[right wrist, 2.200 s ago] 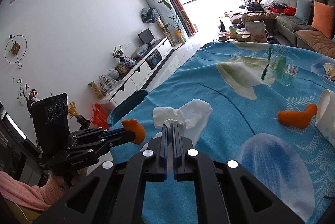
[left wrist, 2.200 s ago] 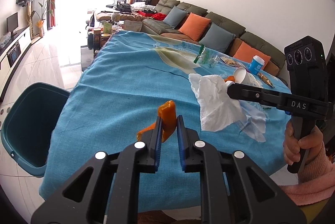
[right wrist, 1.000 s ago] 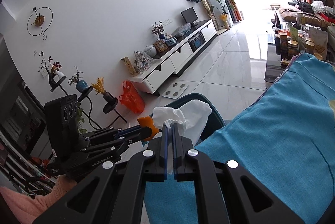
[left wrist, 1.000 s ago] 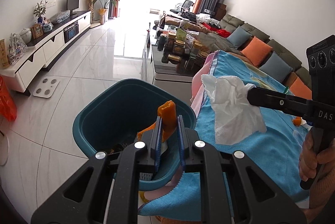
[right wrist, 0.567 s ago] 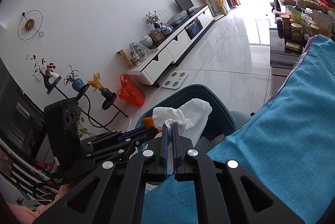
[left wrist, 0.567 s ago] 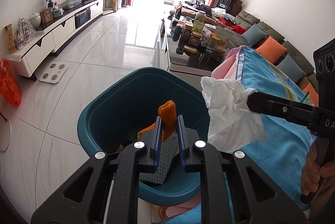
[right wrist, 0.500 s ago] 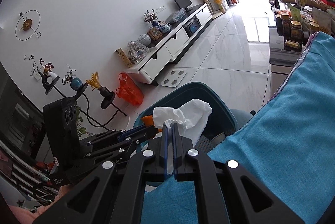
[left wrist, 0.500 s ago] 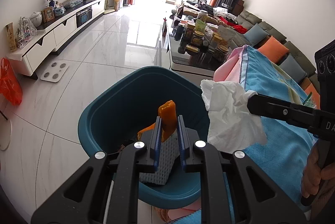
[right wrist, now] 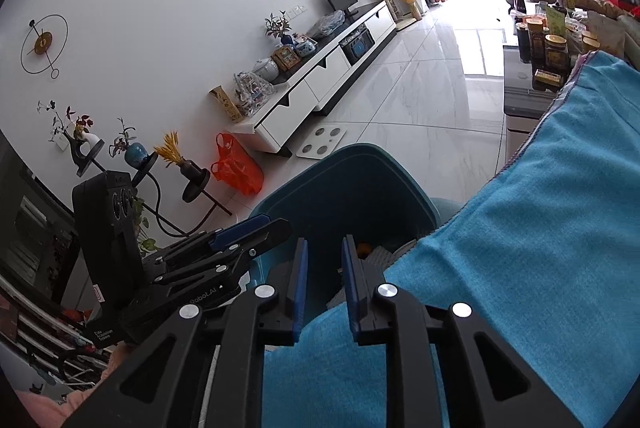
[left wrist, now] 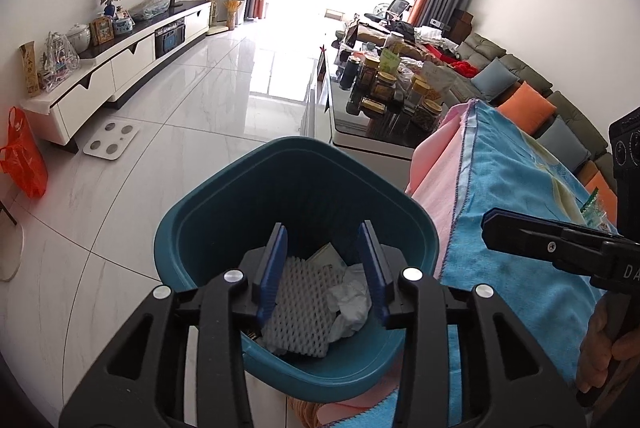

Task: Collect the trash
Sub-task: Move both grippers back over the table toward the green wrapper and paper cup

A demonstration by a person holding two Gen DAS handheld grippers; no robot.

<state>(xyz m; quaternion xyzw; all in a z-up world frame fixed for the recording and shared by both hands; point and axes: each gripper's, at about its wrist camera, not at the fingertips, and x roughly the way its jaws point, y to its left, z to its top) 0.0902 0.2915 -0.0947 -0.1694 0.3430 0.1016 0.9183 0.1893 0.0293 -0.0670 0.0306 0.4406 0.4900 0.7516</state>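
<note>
The tissue [left wrist: 349,302] lies crumpled inside the bin [left wrist: 208,228], touching the white foam net [left wrist: 298,312] that fills much of the bottom. Behind these two a piece of card or paper [left wrist: 326,255] shows partly. In the right wrist view a small orange piece [right wrist: 363,249] is seen deep in the bin, next to the grey edge of the net; I cannot tell exactly what it rests on.

The left gripper [left wrist: 324,264] hangs over the mouth of the bin and points down into it. Its jaws have just been opening; they stand apart now and nothing is between them, only the trash far below. The right gripper [right wrist: 324,274] is just beside it, over the edge where the blue cloth [right wrist: 540,236] meets the bin. Its jaws have just been opening too; the gap is narrow, and they hold nothing.

The bin stands on the white tile floor [left wrist: 192,115], close against the table covered with the blue cloth, with a pink cloth [left wrist: 438,167] under it. At the lower right of the left wrist view a hand [left wrist: 604,352] grips the handle of the right gripper.
</note>
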